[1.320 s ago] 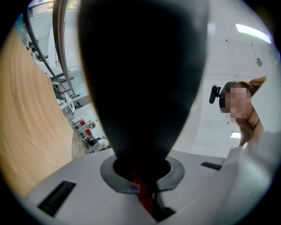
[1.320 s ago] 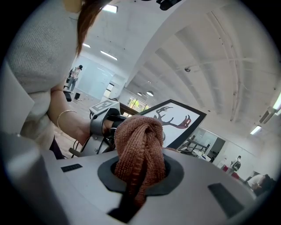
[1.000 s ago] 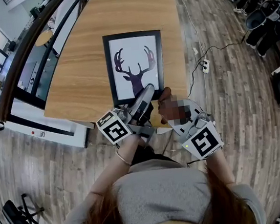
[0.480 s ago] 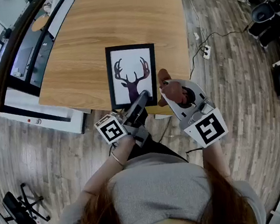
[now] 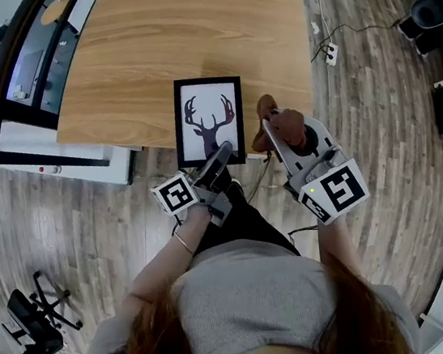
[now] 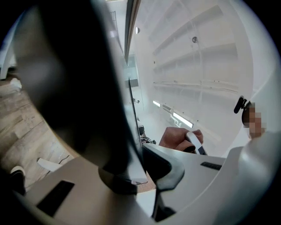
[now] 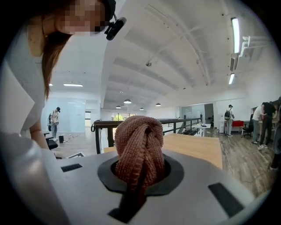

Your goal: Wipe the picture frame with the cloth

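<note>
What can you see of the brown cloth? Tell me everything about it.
The cloth is reddish-brown with a ribbed, towel-like weave, bunched into a wad. The right gripper has its fingers shut on it, a fold trailing down between them. In the head view it sits just right of the picture frame, by the table edge; whether they touch can't be told.

We note picture frame at bench near edge, near side past edge. Our left tongs clamp frame's near side. Cloth just right of frame, pinched in our right tongs. Power strip on floor, right of bench. Chair on floor, near left, well apart from bench.
</note>
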Demonstrator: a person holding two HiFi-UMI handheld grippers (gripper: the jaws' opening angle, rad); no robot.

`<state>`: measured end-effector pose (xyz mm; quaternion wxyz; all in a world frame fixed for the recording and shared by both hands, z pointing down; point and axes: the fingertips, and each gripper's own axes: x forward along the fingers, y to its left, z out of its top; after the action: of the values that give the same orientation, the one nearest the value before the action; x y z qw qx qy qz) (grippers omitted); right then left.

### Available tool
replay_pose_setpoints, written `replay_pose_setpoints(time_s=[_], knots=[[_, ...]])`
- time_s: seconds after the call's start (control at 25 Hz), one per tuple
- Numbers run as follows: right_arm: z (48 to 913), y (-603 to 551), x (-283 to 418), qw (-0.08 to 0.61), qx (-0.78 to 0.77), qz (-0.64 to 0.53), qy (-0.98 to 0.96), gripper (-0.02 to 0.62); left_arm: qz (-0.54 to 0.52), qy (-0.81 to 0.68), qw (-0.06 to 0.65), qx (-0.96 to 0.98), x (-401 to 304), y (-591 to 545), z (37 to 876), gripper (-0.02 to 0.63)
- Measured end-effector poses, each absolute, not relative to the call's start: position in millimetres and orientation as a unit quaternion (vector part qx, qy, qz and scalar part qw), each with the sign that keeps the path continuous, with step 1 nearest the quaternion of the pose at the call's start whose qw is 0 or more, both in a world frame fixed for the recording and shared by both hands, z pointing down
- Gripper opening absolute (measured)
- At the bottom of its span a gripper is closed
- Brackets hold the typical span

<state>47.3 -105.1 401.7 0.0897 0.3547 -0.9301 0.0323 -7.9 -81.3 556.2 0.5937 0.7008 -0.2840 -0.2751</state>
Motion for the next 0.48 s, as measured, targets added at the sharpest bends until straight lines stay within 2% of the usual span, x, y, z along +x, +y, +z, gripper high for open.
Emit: replay_pose_setpoints(time_s=[0.12,0.24,0.48], knots=[[405.5,-102.7,45.0,0.093,0.364,0.038,-0.926,0.046,-0.258,-0.284,0.596,0.705,-13.0,-76.5,572.7,0.029],[407.5,-100.0,44.0,0.095,0.373,0.046,-0.922,0.046,-0.262,-0.273,0.627,0.681,-11.1,-70.4,583.4,0.029],[411.8,-95.6,43.5,0.100,0.380,0.052,-0.918,0.046,-0.248,-0.277,0.620,0.691,-14.6,-68.8,605.5,0.029]])
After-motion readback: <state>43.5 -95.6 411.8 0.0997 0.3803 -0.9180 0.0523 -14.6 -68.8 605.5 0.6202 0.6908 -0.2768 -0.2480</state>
